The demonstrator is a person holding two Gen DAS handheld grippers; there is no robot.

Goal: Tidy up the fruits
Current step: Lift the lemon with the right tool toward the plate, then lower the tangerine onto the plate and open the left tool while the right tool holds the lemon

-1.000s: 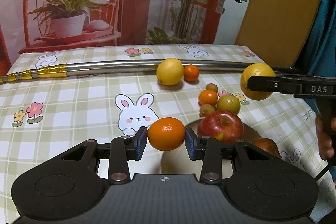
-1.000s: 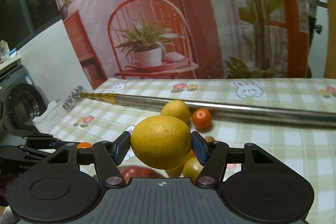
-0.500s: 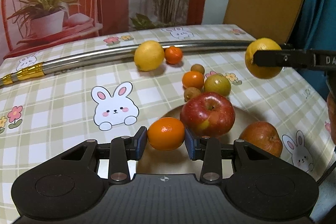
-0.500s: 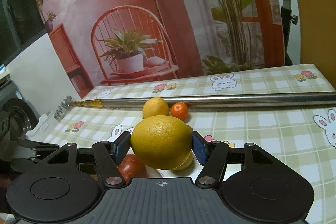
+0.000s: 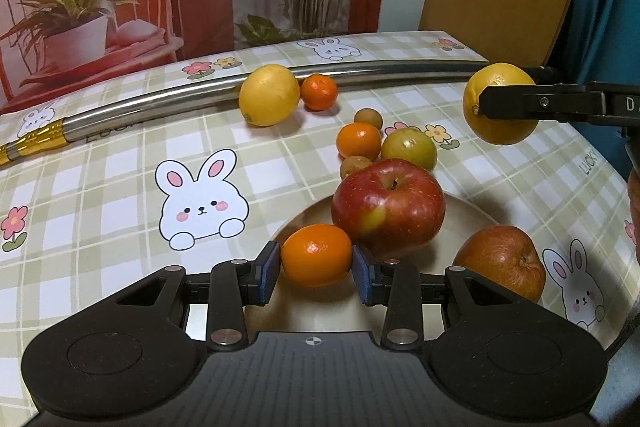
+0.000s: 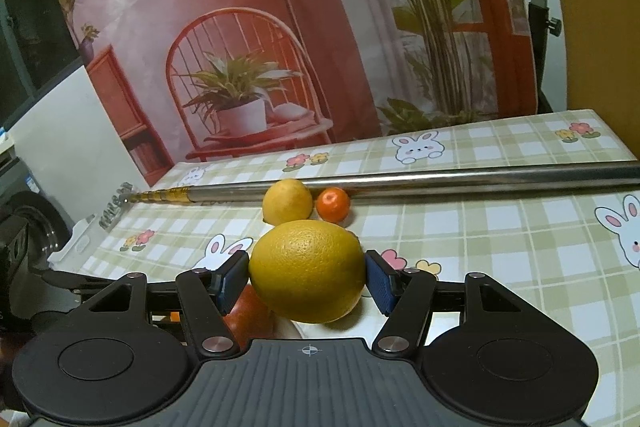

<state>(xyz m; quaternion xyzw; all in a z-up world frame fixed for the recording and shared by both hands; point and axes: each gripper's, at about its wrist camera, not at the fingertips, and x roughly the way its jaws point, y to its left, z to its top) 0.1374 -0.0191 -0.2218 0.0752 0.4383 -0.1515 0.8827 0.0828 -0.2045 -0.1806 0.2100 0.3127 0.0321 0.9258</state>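
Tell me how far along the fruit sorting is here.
Partway. Done: a red apple and a brownish fruit sit on the plate. In hand: the left gripper holds a mandarin over the plate; the right gripper holds a yellow citrus. Left: a lemon and small fruits on the tablecloth.

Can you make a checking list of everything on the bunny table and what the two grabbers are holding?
Surface: table under a checked bunny cloth.
Job's things: plate holding a red apple and a brownish fruit; loose on the cloth, a lemon, two small oranges and three smaller greenish-brown fruits.
Clutter: metal pole lying across the table.
Grippers: left gripper shut on a mandarin over the plate; right gripper shut on a yellow citrus, in the air.
Cables: nothing seen.
Surroundings: printed backdrop with a chair and plants; a person's hand at the right edge.
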